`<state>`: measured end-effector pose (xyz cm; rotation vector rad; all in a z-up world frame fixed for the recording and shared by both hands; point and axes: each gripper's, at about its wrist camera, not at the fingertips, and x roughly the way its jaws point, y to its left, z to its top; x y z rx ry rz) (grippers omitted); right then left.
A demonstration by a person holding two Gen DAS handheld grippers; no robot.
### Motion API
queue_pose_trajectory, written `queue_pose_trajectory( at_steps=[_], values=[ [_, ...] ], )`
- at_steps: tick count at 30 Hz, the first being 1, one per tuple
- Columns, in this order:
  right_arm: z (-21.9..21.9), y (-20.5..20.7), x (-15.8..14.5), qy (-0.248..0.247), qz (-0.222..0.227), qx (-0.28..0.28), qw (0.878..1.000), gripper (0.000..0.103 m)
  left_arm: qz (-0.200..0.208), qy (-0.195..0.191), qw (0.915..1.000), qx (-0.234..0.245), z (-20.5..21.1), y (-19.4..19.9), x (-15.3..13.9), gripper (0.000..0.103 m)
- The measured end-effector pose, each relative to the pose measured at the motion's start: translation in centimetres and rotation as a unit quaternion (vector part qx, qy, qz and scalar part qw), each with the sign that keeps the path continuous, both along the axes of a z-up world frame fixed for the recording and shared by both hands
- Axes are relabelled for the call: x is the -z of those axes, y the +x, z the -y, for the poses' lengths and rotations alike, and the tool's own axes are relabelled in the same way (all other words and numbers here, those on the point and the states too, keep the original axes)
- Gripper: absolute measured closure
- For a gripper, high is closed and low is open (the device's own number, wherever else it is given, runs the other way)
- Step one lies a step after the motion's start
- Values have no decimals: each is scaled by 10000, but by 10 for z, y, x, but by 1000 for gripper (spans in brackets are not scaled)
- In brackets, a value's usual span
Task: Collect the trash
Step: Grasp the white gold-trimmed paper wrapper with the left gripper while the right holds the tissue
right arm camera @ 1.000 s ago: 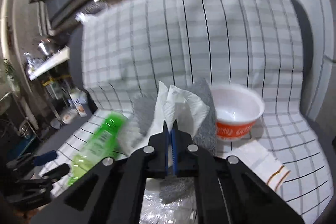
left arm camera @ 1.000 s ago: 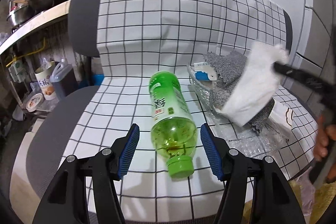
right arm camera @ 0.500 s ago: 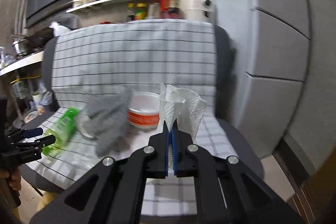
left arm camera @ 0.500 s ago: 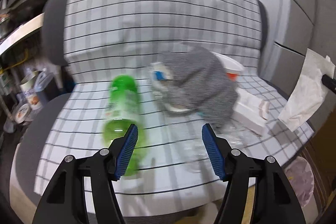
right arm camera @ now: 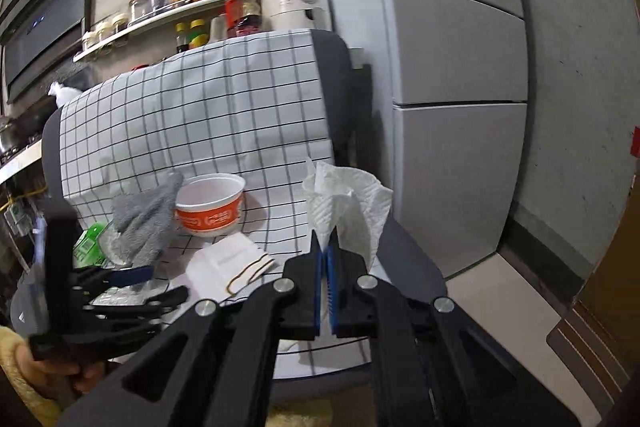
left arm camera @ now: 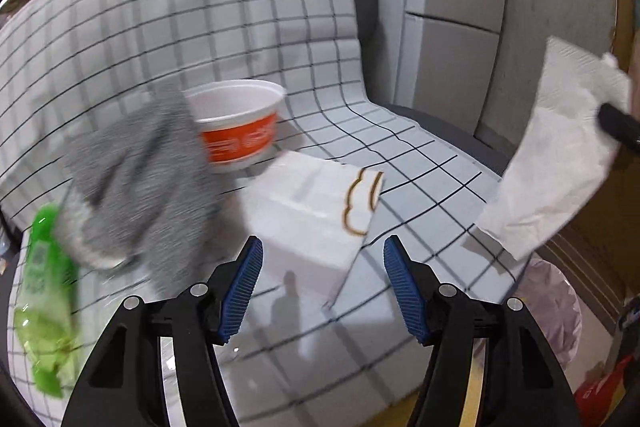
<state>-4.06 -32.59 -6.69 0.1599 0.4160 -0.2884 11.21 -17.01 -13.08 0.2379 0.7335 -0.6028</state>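
Observation:
My right gripper is shut on a crumpled white tissue, held in the air off the right edge of the chair; the tissue also hangs at the right of the left wrist view. My left gripper is open with nothing between its fingers, hovering over a white paper bag with a brown logo on the checked seat. An orange-and-white paper bowl, a grey cloth and a green plastic bottle lie further left.
The trash lies on a chair with a white checked cover. A pink-lined trash bag sits on the floor below the seat's right edge. A grey fridge stands at the right, and a shelf with bottles behind.
Both grippers have swung to the right. The left one went from over the green bottle to over the white paper bag. The right one carried the tissue off the seat toward the fridge side.

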Motion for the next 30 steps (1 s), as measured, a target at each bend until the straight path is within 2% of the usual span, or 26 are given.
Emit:
queue_pose_trajectory(
  at_steps=[7,12,15,19,21,23,24,26,28,30],
  values=[
    [24,1,10,234,17,58,9997,100,-364,239,9990,-121,44,34,27,39],
    [32,4,18,332,-8,38,9994,100,-421,472,9977,-229,67,52,38,39],
    [36,6,23,416,-30,33,9991,100,-434,568,9971,-278,74,58,43,38],
    [39,9,28,484,-73,11,9988,100,-571,497,9965,-341,73,67,48,39],
    [39,9,31,515,-88,2,9986,100,-575,485,9965,-364,71,67,48,48],
    [38,8,33,531,-100,2,9985,100,-562,459,9968,-325,70,68,48,79],
    [37,7,34,532,-109,3,9985,100,-544,479,9968,-343,69,68,47,86],
    [37,4,32,532,-98,7,9985,100,-610,365,9970,-312,63,68,44,95],
    [36,-2,28,524,-66,25,9986,100,-592,89,9979,-240,50,63,33,99],
    [34,-9,23,484,-13,66,9988,100,-570,-370,9977,-50,34,50,14,99]
  ],
)
